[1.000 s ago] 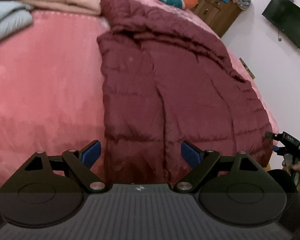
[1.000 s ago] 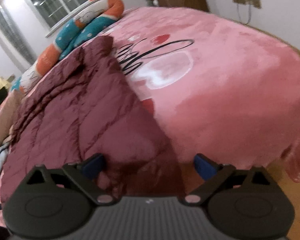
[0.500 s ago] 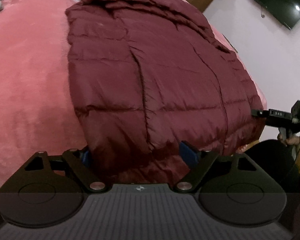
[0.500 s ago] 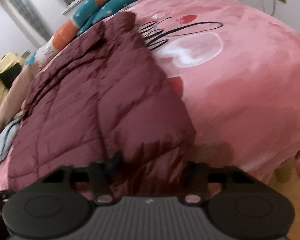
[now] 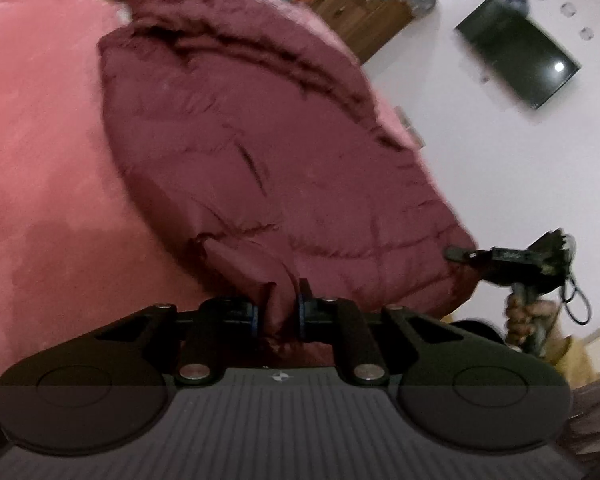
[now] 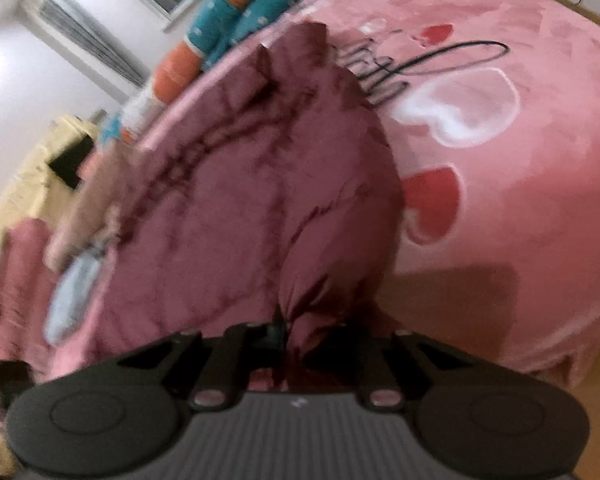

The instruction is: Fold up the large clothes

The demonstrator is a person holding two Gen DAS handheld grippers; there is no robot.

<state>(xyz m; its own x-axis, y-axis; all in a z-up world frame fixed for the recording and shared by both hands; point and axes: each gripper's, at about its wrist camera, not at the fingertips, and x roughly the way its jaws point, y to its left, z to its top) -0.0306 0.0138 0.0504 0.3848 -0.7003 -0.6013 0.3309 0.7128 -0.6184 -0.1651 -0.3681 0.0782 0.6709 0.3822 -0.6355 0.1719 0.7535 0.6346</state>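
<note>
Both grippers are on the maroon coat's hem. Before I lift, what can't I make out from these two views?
- Left gripper, closing on the maroon coat: how deep the hem goes is hidden by its own fingers, left wrist view.
- Right gripper: pads buried in bunched fabric, and the right wrist view is blurred.
- Coat collar and sleeves: far end, creased, outline unclear in both views.
- Pink blanket lettering: partly covered by the coat.

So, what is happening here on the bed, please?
A person is folding a dark red quilted puffer jacket that lies spread on a pink plush bed blanket. The left gripper is closing on a bunch of fabric at the jacket's near hem. The right gripper is shut on the hem at the other corner. The fabric is pulled up slightly; no fold is made yet.
</note>
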